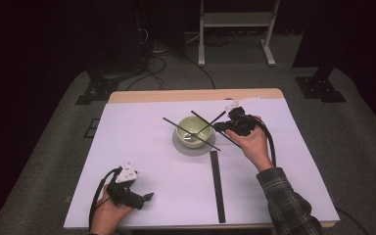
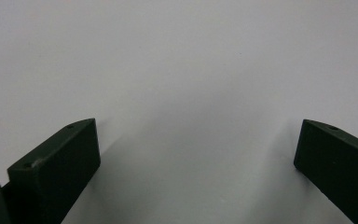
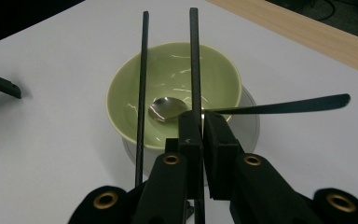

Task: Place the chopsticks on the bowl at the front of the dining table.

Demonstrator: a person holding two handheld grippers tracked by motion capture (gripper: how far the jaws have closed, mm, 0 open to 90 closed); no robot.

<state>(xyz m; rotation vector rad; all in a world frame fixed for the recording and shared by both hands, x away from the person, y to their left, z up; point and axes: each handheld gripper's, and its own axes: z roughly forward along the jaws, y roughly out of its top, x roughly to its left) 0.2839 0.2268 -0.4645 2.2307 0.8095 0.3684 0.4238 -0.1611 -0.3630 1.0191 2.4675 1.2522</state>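
Observation:
A pale green bowl (image 1: 192, 131) stands on a grey saucer (image 1: 178, 144) in the middle of the white table. A metal spoon (image 3: 165, 108) lies in the bowl (image 3: 121, 93), its dark handle (image 3: 289, 105) reaching out over the rim. Two black chopsticks cross above the bowl. My right gripper (image 3: 201, 119), just right of the bowl in the high view (image 1: 219, 127), is shut on one chopstick (image 3: 194, 56). The other chopstick (image 3: 142, 70) runs alongside, to the left of the jaws. Near the front left corner my left gripper (image 1: 147, 197) rests open over bare white cover (image 2: 196, 135).
A long black strip (image 1: 217, 186) lies on the cover in front of the bowl. The table's wooden far edge (image 1: 196, 95) shows beyond the cover. A white frame (image 1: 235, 29) and dark stands (image 1: 320, 85) sit on the floor behind the table.

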